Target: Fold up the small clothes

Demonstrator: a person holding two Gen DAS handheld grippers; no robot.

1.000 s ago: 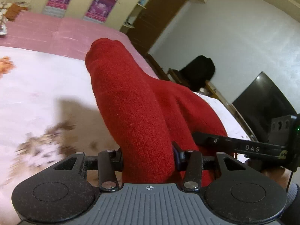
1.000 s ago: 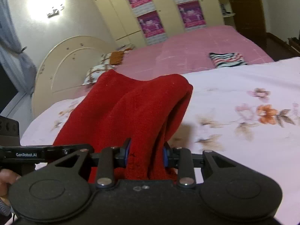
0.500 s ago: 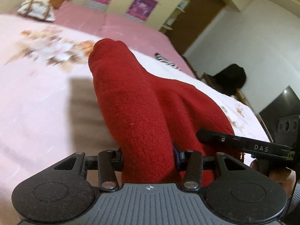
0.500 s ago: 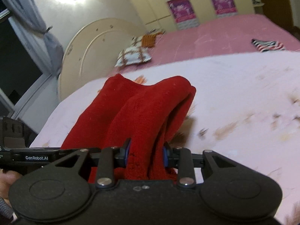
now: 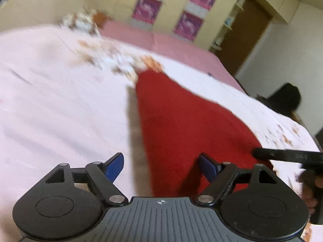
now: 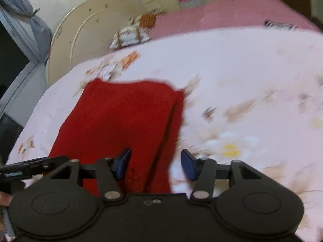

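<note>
On a bed (image 6: 242,64) spread with a pale floral sheet, a red knitted garment (image 6: 125,117) lies folded and flat, its near edge reaching between the two hand-held tools. Both have let go of it. The left tool (image 5: 161,166) has just been opening, and its blue pads (image 5: 114,168) stand wide apart, one over bare sheet and one above the cloth, neither pressing on it. The right tool (image 6: 155,166) has also just been opening; its pads (image 6: 122,166) stand clear either side of the garment's doubled right edge, which passes loosely between them. Each camera catches the black finger of the other tool at the edge of its view, beside the cloth, with part of a person's hand (image 5: 308,189) gripping the handle. Beyond the floral sheet runs a pink bedspread (image 6: 232,14), where a patterned pillow (image 6: 129,36) rests by the cream headboard (image 6: 80,30) and a small striped item (image 6: 278,24) lies well apart.
</note>
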